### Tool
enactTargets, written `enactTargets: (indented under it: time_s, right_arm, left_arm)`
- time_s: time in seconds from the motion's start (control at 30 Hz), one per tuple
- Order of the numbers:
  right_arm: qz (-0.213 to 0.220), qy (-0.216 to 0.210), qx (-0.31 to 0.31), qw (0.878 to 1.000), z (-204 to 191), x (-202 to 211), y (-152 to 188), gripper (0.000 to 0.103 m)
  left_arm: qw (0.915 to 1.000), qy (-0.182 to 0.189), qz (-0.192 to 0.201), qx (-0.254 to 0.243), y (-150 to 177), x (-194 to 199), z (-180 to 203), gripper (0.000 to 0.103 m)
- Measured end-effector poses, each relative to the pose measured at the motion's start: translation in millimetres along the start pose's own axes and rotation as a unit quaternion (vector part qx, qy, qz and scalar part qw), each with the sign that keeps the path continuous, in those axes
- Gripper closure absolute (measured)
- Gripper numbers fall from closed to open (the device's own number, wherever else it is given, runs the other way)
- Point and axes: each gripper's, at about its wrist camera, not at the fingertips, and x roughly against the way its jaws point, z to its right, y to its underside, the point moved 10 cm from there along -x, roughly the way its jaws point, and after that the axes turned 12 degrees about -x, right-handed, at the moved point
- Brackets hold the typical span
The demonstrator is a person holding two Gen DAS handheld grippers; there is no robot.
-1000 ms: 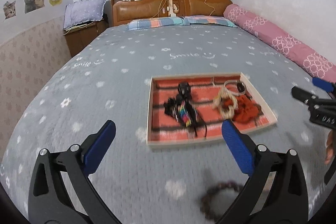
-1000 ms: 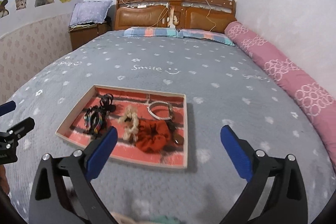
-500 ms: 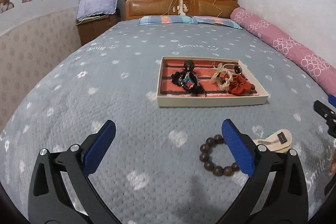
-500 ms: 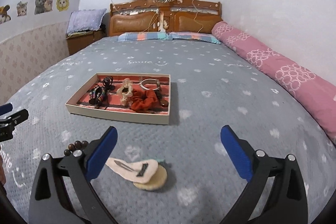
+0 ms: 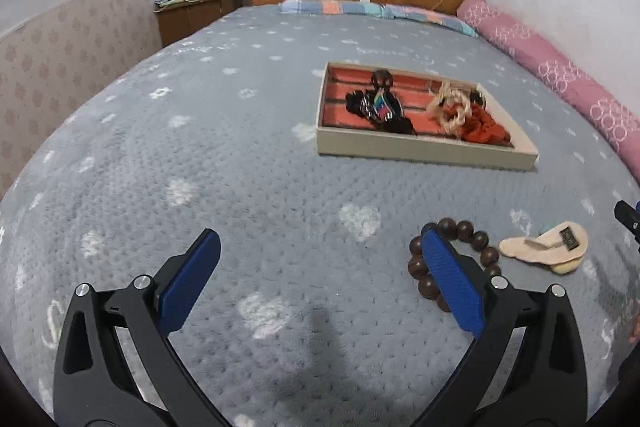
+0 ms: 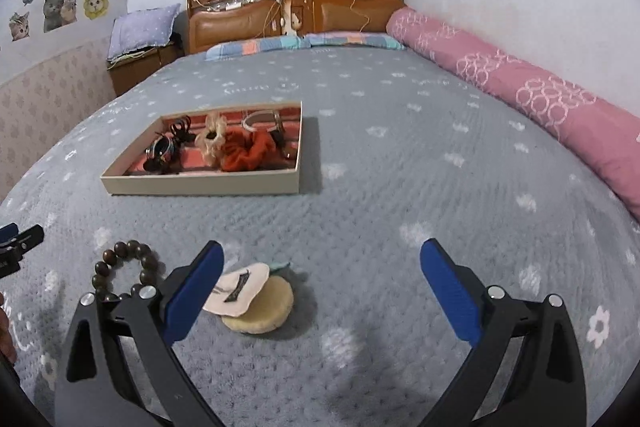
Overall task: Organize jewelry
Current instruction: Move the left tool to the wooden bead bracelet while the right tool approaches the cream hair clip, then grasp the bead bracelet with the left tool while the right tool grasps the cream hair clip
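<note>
Both of my grippers hovered low over the grey bedspread [image 5: 240,155] with jaws released and nothing between them: the left gripper [image 5: 320,279] filled the lower part of the left-wrist frame, the right gripper [image 6: 320,283] the lower part of the right-wrist frame.

The wooden bead bracelet [image 5: 472,239] lay at lower right of the left-wrist frame, partly hidden behind my right-hand blue pad [image 5: 452,287]. I judged its beads hard, smooth and apt to roll, strung loosely so the loop would sag; pinching across one side of the ring seemed the soundest hold.

The cream hair clip [image 6: 240,287] lay at lower centre-left of the right-wrist frame, resting on a round yellow puff [image 6: 262,311]. I took it for light, soft fabric over a stiffer clip; a grip across its flat body looked safest, though the puff might lift with it.

The tray [image 6: 200,183] stood beyond, at centre-left, already holding an orange scrunchie [image 6: 248,155], a cream scrunchie [image 6: 214,141] and dark hair ties [image 6: 164,151]. Its raised rim would need clearing from above. Open bedspread lay between items and tray; free floor space showed at the tray's near left corner.
</note>
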Motion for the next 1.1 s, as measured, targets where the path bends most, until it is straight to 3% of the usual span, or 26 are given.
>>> enactTargets:
  time_s: [0.27, 0.57, 0.63, 0.7, 0.83, 0.97, 1.03, 1.1]
  right_arm:
    - [-0.040, 0.007, -0.017, 0.999, 1, -29, 21, 0.007]
    - [-0.076, 0.017, -0.010, 0.997, -5, -57, 40, 0.008]
    - [-0.082, 0.014, -0.006, 0.996, -9, -61, 44, 0.013]
    - [-0.090, 0.010, -0.003, 0.996, -13, -64, 47, 0.021]
    - [-0.102, -0.009, -0.006, 0.995, -21, -66, 51, 0.034]
    - [-0.111, -0.025, -0.013, 0.993, -25, -66, 55, 0.043]
    - [-0.115, -0.039, -0.016, 0.992, -29, -65, 56, 0.055]
    - [-0.112, -0.041, -0.009, 0.993, -33, -64, 56, 0.060]
  left_arm:
    - [0.9988, 0.034, -0.030, -0.017, 8, -35, 30, 0.005]
    - [0.9958, 0.036, -0.053, -0.065, 12, -66, 64, 0.006]
    - [0.9944, 0.040, -0.065, -0.073, 16, -73, 68, 0.012]
    - [0.9932, 0.046, -0.075, -0.076, 19, -78, 71, 0.027]
    - [0.9921, 0.062, -0.078, -0.076, 22, -81, 74, 0.033]
    - [0.9909, 0.074, -0.074, -0.085, 22, -80, 81, 0.048]
    - [0.9900, 0.079, -0.071, -0.093, 22, -78, 86, 0.055]
    - [0.9894, 0.083, -0.069, -0.097, 22, -76, 88, 0.062]
